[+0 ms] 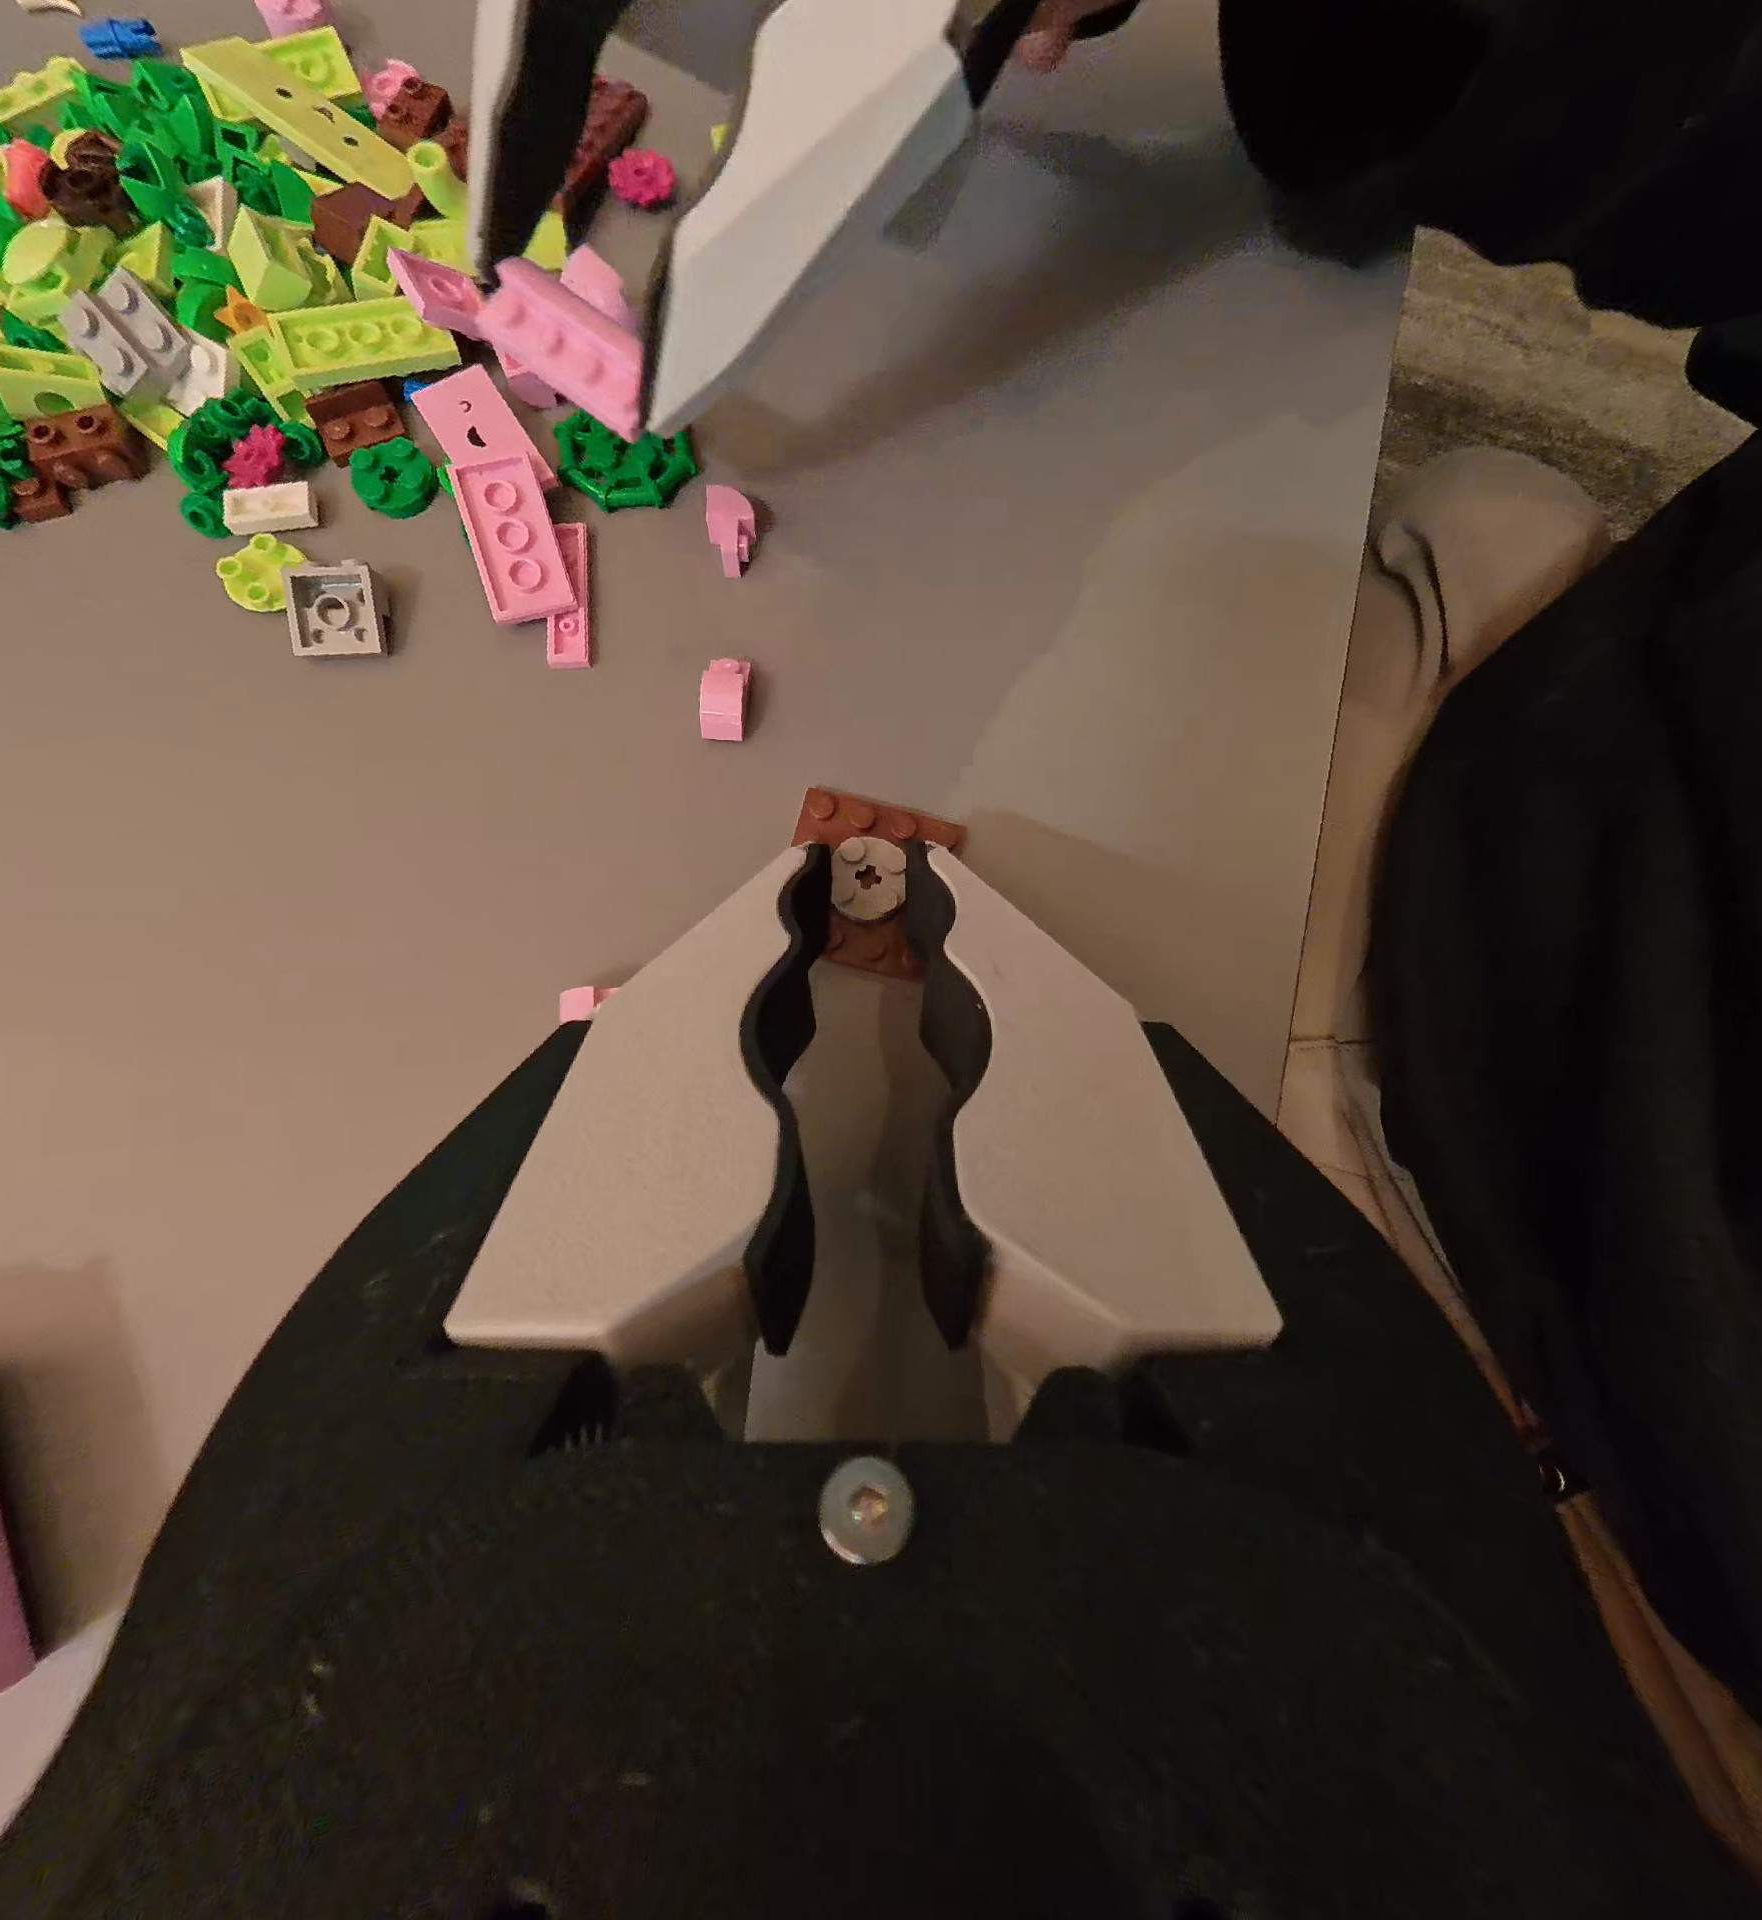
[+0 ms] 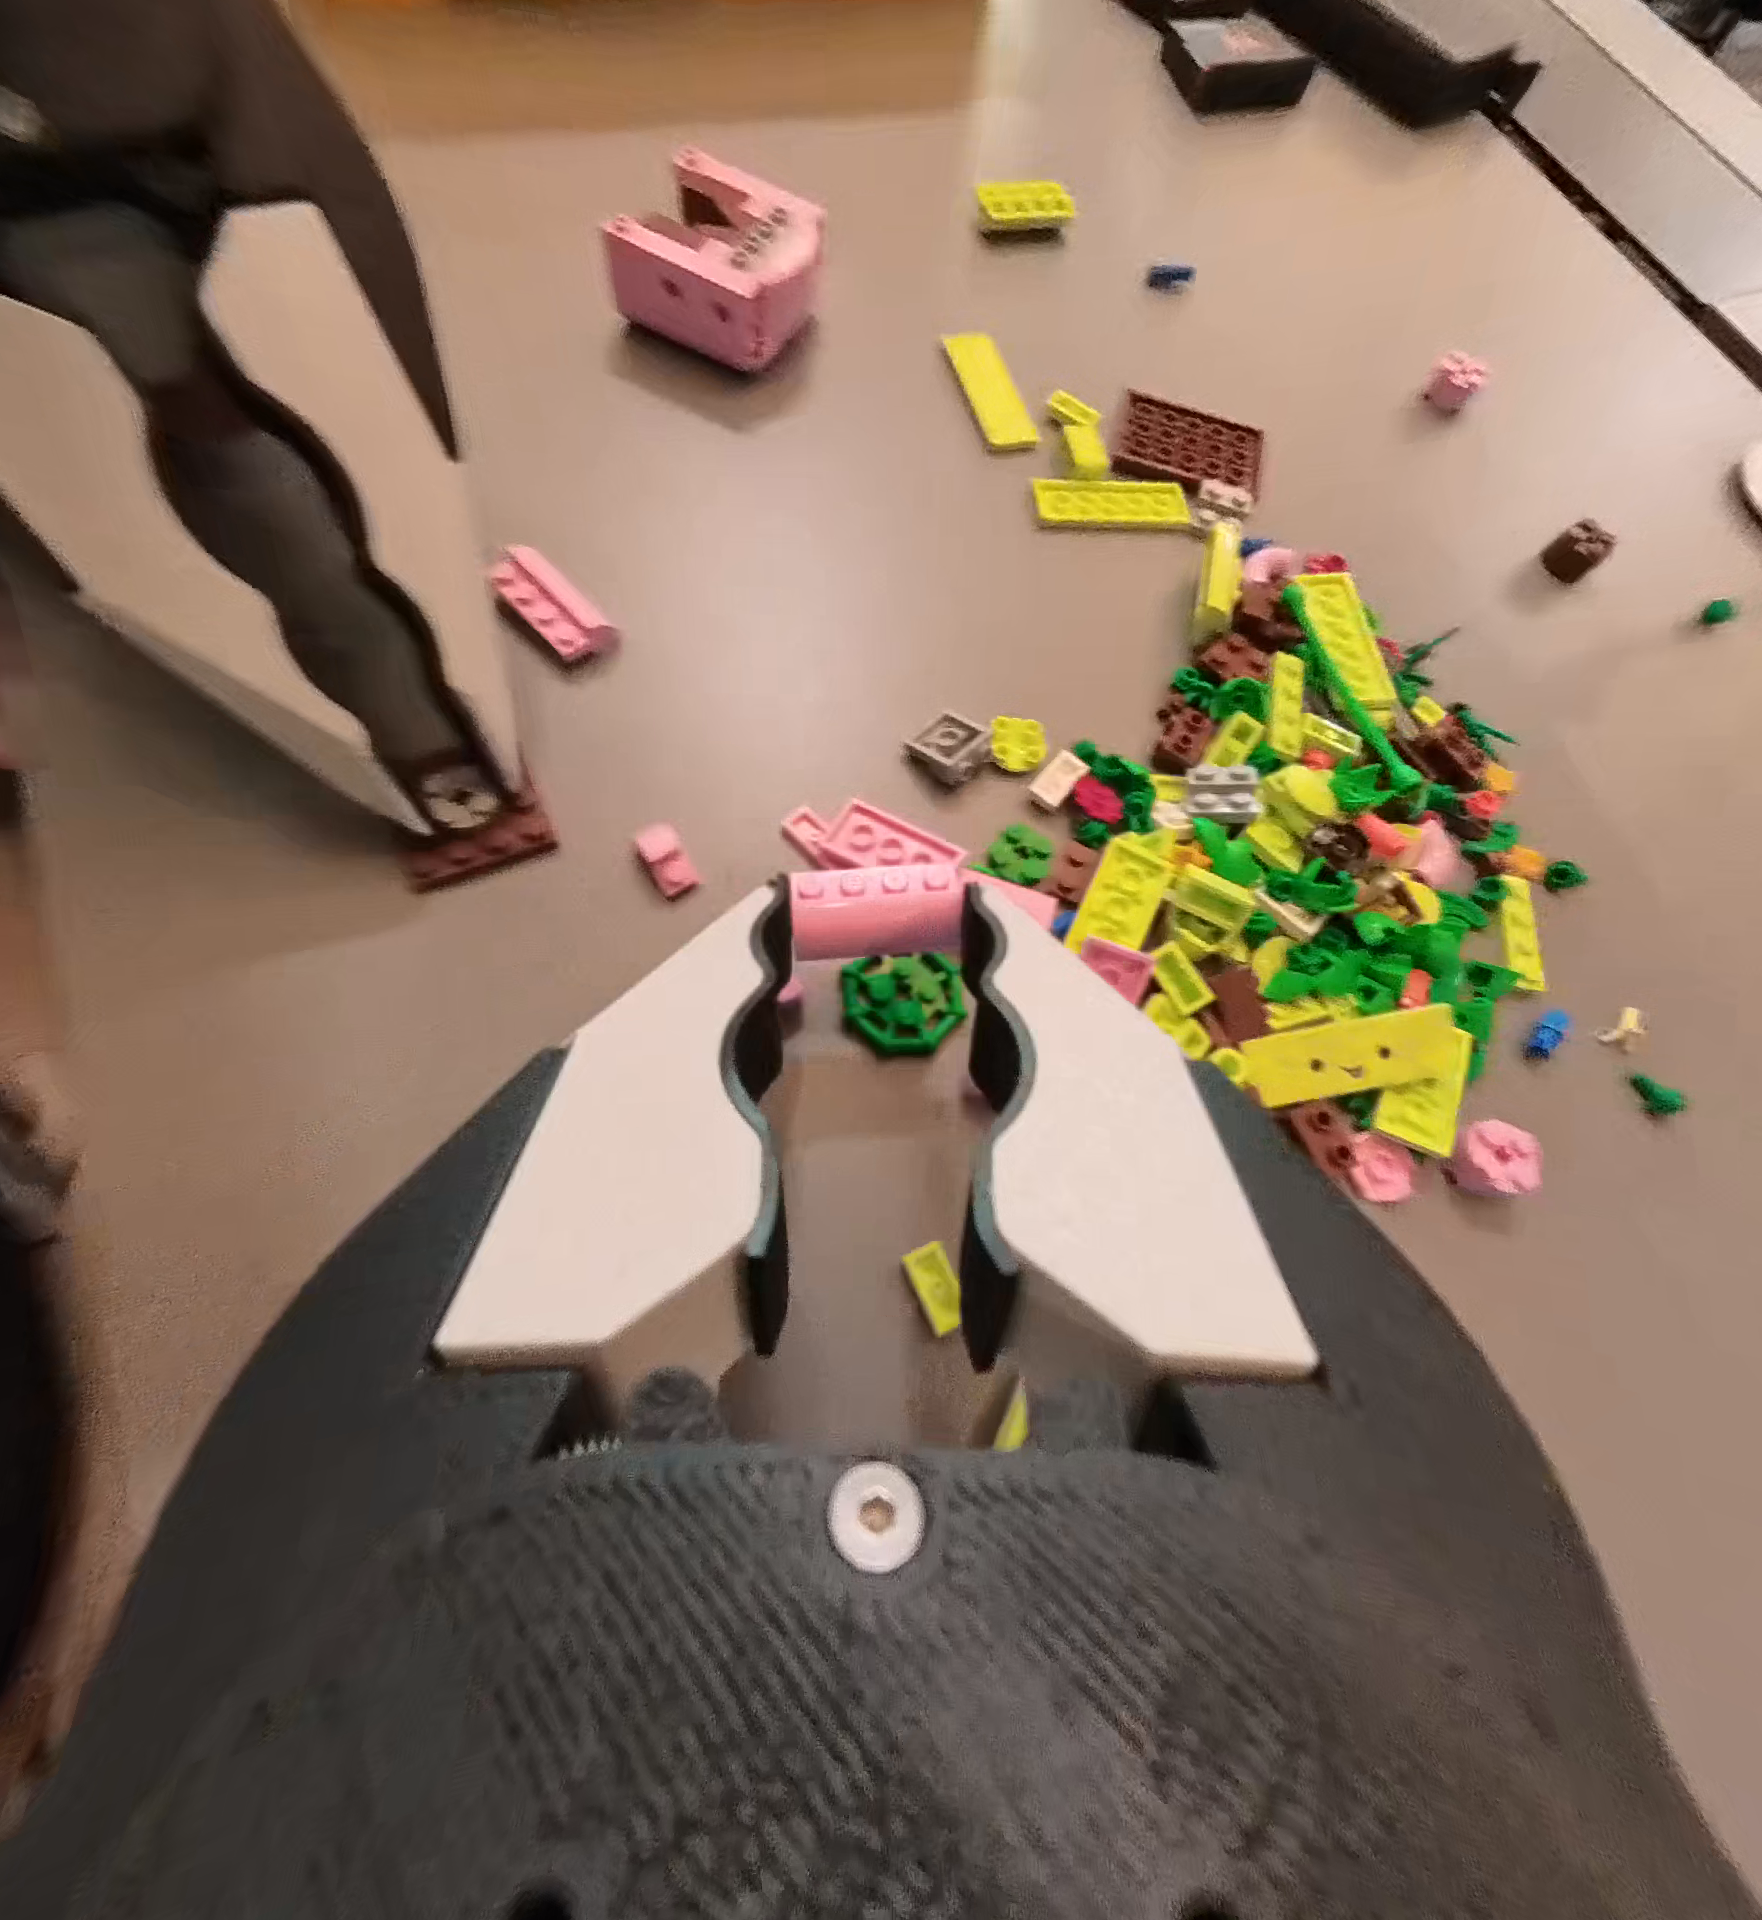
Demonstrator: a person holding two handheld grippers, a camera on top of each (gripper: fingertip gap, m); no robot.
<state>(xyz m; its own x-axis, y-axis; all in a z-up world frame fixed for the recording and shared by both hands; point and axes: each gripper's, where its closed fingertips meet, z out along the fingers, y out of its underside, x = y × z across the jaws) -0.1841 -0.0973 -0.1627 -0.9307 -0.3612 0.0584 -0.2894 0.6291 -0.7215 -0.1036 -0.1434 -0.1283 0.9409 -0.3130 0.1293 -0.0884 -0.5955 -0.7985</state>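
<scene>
The left gripper [image 1: 869, 854] pinches a grey round stud [image 1: 869, 879] on the brown plate [image 1: 882, 821]. Beyond that plate, beside the brick pile [image 2: 1344, 831], the right gripper [image 2: 875, 900] clamps a pink brick [image 2: 872, 906].

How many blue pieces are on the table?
3: one blue piece far off near a yellow plate, one right of the pile, one peeking at the pile's top. More may be buried.

The left wrist view is taken from just behind the left claw [image 1: 864, 868], aimed steeply down at the grey desk [image 1: 233, 883], very close. The right wrist view is angled forward over the right claw [image 2: 872, 904]. The brick pile [image 2: 1324, 883] and both claws are shared by both views.
</scene>
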